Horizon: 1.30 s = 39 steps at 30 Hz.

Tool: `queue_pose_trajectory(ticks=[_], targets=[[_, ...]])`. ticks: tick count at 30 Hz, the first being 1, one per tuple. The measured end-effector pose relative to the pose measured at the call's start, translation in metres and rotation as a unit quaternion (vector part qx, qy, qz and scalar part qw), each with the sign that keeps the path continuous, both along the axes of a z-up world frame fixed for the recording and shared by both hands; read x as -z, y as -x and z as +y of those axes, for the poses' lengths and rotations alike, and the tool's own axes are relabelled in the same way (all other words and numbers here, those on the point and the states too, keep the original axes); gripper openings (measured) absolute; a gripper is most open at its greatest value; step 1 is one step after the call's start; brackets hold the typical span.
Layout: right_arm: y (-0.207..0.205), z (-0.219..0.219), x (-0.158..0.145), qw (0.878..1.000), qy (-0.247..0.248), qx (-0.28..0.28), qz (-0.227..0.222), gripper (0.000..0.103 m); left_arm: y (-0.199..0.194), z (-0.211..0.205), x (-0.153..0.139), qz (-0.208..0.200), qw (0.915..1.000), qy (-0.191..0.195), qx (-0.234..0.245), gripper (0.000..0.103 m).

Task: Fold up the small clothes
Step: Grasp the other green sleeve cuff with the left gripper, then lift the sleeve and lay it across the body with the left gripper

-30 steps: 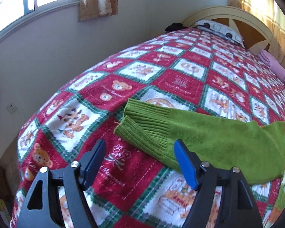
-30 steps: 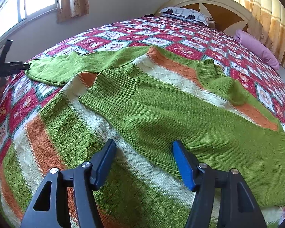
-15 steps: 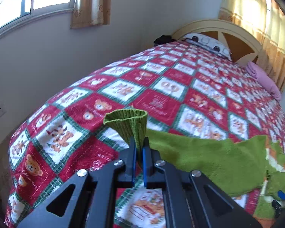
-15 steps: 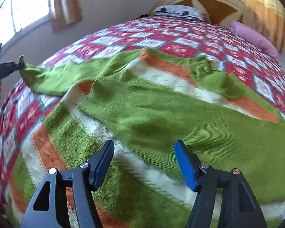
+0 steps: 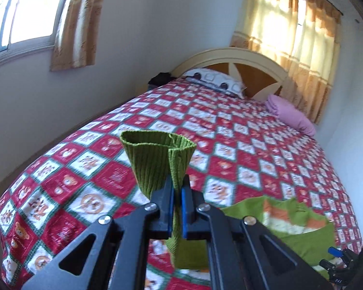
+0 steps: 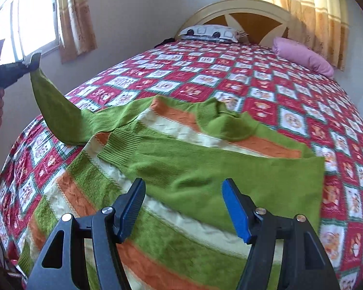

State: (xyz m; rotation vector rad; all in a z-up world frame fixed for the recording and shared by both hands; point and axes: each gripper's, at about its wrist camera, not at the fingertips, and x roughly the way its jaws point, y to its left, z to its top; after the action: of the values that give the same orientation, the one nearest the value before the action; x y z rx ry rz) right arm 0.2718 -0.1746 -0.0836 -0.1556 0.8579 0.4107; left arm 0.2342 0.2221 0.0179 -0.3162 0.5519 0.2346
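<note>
Sweater (image 6: 205,176): green knit with orange and cream stripes, spread flat on the bed, filling the centre and lower half of the right wrist view.
Folded sleeve (image 6: 230,169): lies across the sweater's body, ribbed cuff toward centre left.
Lifted sleeve (image 6: 53,111): rises off the quilt toward the upper left of the right wrist view.
Sleeve cuff (image 5: 157,159): ribbed, standing open above the jaws at centre of the left wrist view.
Left gripper (image 5: 177,201): clamped tight on the sleeve just below the cuff, held above the bed.
Right gripper (image 6: 182,207): jaws wide apart, nothing between them, hovering over the folded sleeve.
Quilt (image 5: 242,145): red and white checks with bear prints.
Pink pillow (image 6: 305,56): upper right, near the headboard (image 6: 249,12).
</note>
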Motion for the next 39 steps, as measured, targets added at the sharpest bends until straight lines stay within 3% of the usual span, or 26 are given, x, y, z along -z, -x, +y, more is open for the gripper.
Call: queue_pose_trajectory(ticks=[9, 18, 24, 29, 31, 34, 36, 37, 39], targets=[[0.024, -0.05, -0.015, 0.999, -0.014, 0.029, -0.011, 0.067, -0.019, -0.073, -0.048, -0.05, 0.9963, 0.01, 0.069, 0.005], [0.047, -0.081, -0.011, 0.998, -0.03, 0.048, -0.002, 0.067, -0.029, -0.173, -0.065, -0.083, 0.9827, 0.034, 0.162, 0.005], [0.062, -0.096, 0.0, 0.998, -0.033, 0.059, 0.013, 0.067, -0.039, -0.255, -0.038, -0.062, 0.9704, 0.036, 0.231, 0.005], [0.073, -0.108, 0.015, 0.997, -0.024, 0.068, 0.033, 0.067, -0.046, -0.343, 0.018, -0.016, 0.9605, -0.024, 0.277, 0.007], [0.078, -0.113, 0.023, 0.996, -0.015, 0.072, 0.045, 0.067, -0.047, -0.365, 0.04, 0.012, 0.9549, -0.028, 0.295, 0.008], [0.082, -0.12, 0.033, 0.995, -0.006, 0.079, 0.058, 0.067, -0.044, -0.389, 0.071, 0.058, 0.9419, -0.053, 0.327, 0.018], [0.084, -0.124, 0.037, 0.994, -0.003, 0.083, 0.066, 0.067, -0.034, -0.388, 0.074, 0.06, 0.9354, -0.051, 0.345, 0.024], [0.084, -0.126, 0.037, 0.994, -0.002, 0.085, 0.066, 0.067, -0.029, -0.384, 0.071, 0.053, 0.934, -0.054, 0.349, 0.031], [0.08, -0.128, 0.033, 0.994, -0.003, 0.088, 0.066, 0.067, -0.018, -0.366, 0.064, 0.032, 0.9346, -0.072, 0.347, 0.056]])
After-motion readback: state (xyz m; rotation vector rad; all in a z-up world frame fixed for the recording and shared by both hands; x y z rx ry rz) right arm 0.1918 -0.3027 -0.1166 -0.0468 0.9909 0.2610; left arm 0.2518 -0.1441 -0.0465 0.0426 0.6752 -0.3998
